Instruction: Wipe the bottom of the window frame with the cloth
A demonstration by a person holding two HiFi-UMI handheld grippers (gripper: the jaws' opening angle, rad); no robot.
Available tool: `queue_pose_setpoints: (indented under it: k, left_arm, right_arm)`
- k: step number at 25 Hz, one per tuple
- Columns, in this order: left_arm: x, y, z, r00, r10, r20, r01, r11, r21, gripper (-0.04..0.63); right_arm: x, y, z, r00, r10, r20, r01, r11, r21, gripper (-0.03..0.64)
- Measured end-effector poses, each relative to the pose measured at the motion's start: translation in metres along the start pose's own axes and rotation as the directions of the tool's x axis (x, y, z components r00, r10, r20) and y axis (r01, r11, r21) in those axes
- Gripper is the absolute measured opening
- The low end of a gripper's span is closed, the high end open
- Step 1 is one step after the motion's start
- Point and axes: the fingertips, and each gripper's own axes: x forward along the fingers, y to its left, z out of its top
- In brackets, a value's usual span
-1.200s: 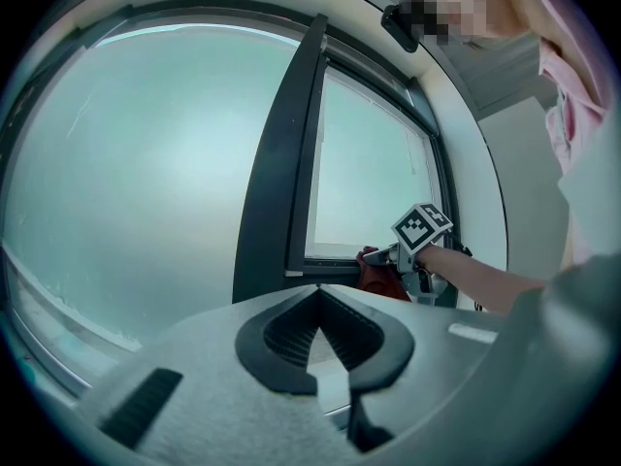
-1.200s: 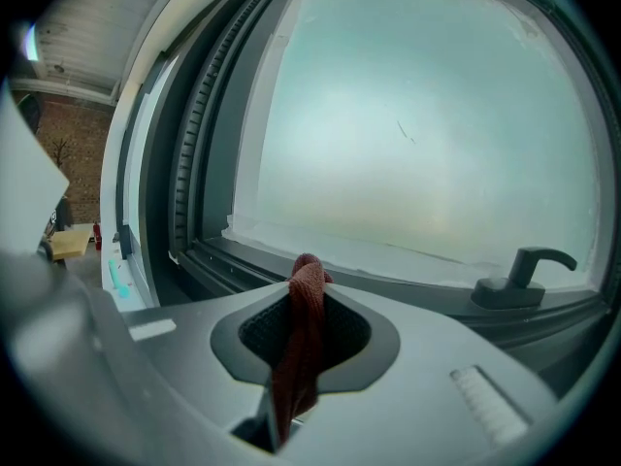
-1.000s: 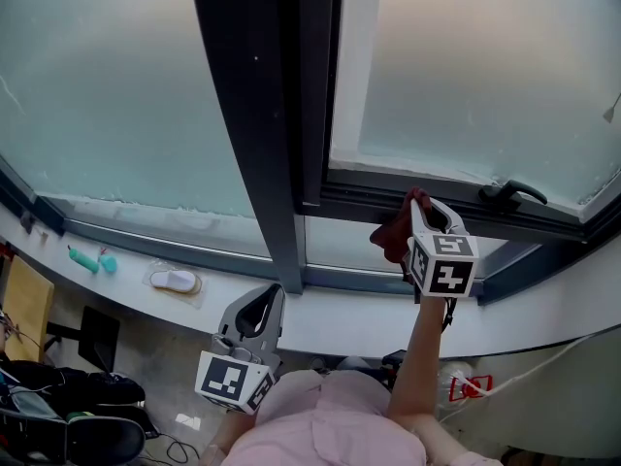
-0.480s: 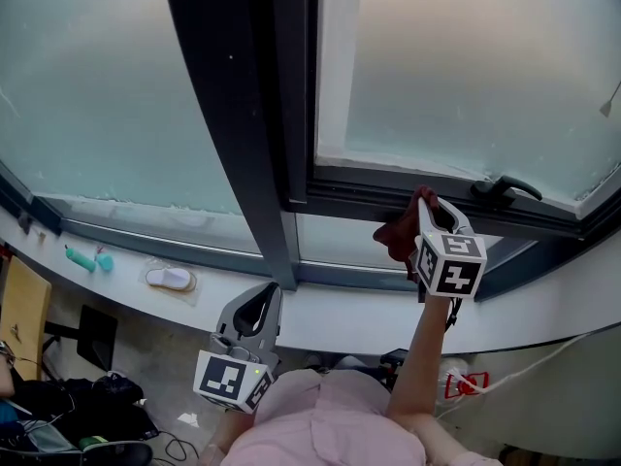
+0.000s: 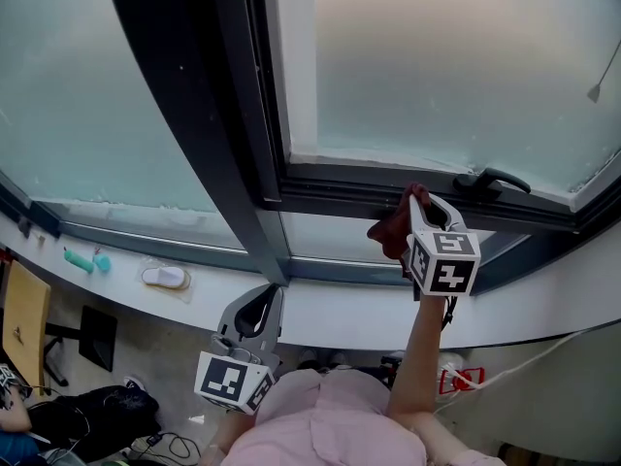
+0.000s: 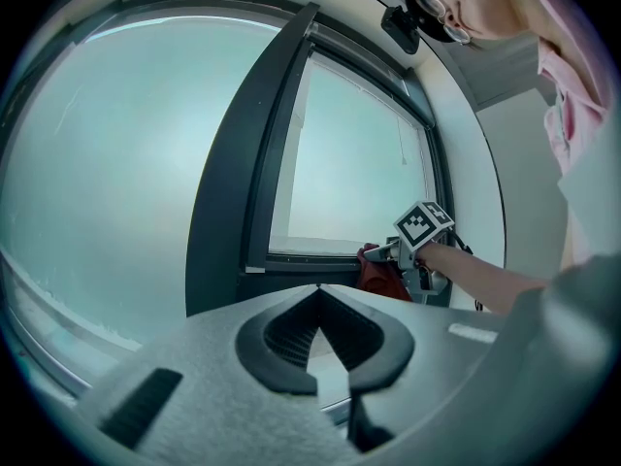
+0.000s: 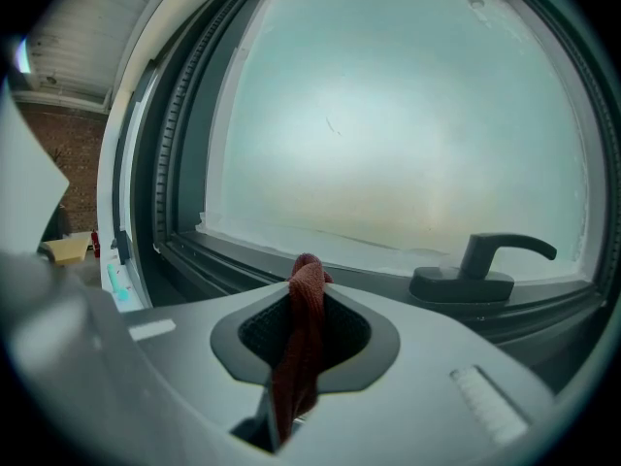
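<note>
My right gripper is shut on a dark red cloth, held up against the bottom rail of the dark window frame. The right gripper view shows the cloth pinched between the jaws, its top fold just below the frame's lower rail. My left gripper hangs low near my body, shut and holding nothing. From the left gripper view, the red cloth and the right gripper appear at the frame's bottom.
A black window handle sits on the rail right of the cloth, also in the right gripper view. A thick dark mullion rises at left. On the white sill lie a white object and teal items.
My right gripper with the cloth has held roughly the same spot on the rail. The view has shifted, so the mullion now stands further left. The left gripper has stayed still.
</note>
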Motion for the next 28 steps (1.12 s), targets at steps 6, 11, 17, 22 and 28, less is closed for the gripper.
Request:
queue_pose_setpoints:
  k: [6,11,17,22,28]
  left_arm:
    - [0.011,-0.02,0.001,1.0,-0.009,-0.001,0.009,1.0,0.004,-0.002]
    - [0.018,-0.034,0.002,1.0,-0.003,0.0,0.003,1.0,0.012,-0.002]
    - [0.025,-0.058,-0.003,1.0,-0.003,0.01,0.002,1.0,0.014,-0.002]
    - [0.023,-0.07,-0.013,1.0,0.019,0.01,-0.019,1.0,-0.001,-0.003]
    - [0.016,-0.072,-0.015,0.998,0.057,0.018,-0.057,0.998,0.0,-0.003]
  right_arm:
    - [-0.001,-0.006,-0.001,1.0,0.027,-0.001,-0.027,0.999,-0.021,0.051]
    - [-0.004,-0.013,-0.002,0.999,0.04,0.007,-0.039,0.999,-0.033,0.051]
    - [-0.01,-0.033,-0.006,0.999,0.034,0.02,-0.033,0.999,-0.036,0.051]
    - [-0.015,-0.045,-0.008,0.998,0.039,0.04,-0.038,0.999,-0.033,0.051]
    - [-0.017,-0.052,-0.011,0.998,0.042,0.042,-0.041,0.999,-0.025,0.051]
